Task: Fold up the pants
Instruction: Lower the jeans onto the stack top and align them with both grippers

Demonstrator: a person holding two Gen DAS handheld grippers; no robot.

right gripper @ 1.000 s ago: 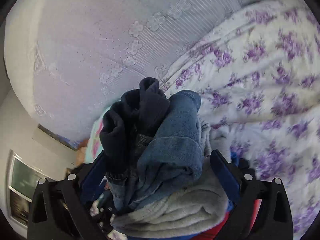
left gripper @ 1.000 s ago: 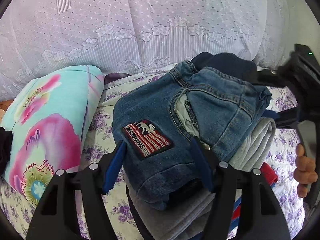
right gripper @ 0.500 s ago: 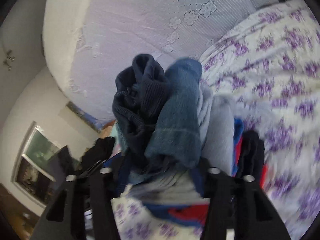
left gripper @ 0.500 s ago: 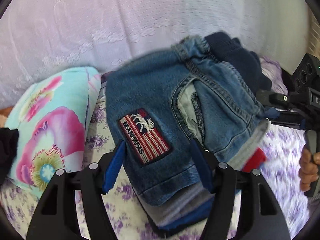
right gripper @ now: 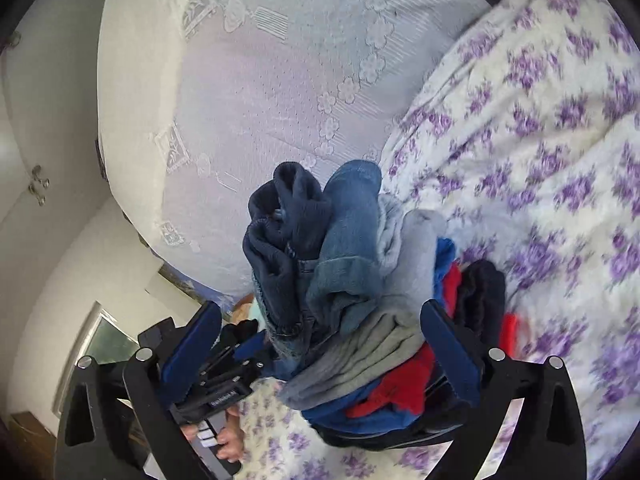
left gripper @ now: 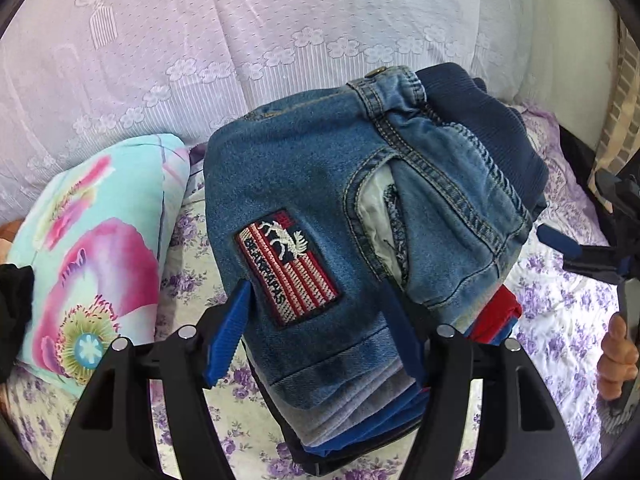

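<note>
Folded blue jeans (left gripper: pixel 320 184) with a flag patch top a stack of folded clothes (left gripper: pixel 360 420) on the bed. My left gripper (left gripper: pixel 314 332) is shut on the jeans: one blue finger presses their left edge, the other digs into the denim near the pocket. In the right wrist view the stack (right gripper: pixel 360 280) is seen end-on: navy, denim, grey, blue and red layers. My right gripper (right gripper: pixel 320 352) has its jaws opening, spread wide with the stack's end between them, and the left finger stands apart from the cloth. In the left wrist view one of its fingers (left gripper: pixel 558 240) shows right of the stack.
A turquoise pillow with pink flowers (left gripper: pixel 92 264) lies left of the stack. A white lace-covered headboard (left gripper: pixel 280 40) rises behind. The purple-flowered sheet (right gripper: pixel 540 160) spreads to the right. A dark garment (left gripper: pixel 12 312) lies at the left edge. A hand (left gripper: pixel 616 360) holds the right gripper.
The right gripper's jaws narrowed on the stack's end half a second ago and now stand wide again. The stack has turned on the bed, and the right gripper has drawn away from it.
</note>
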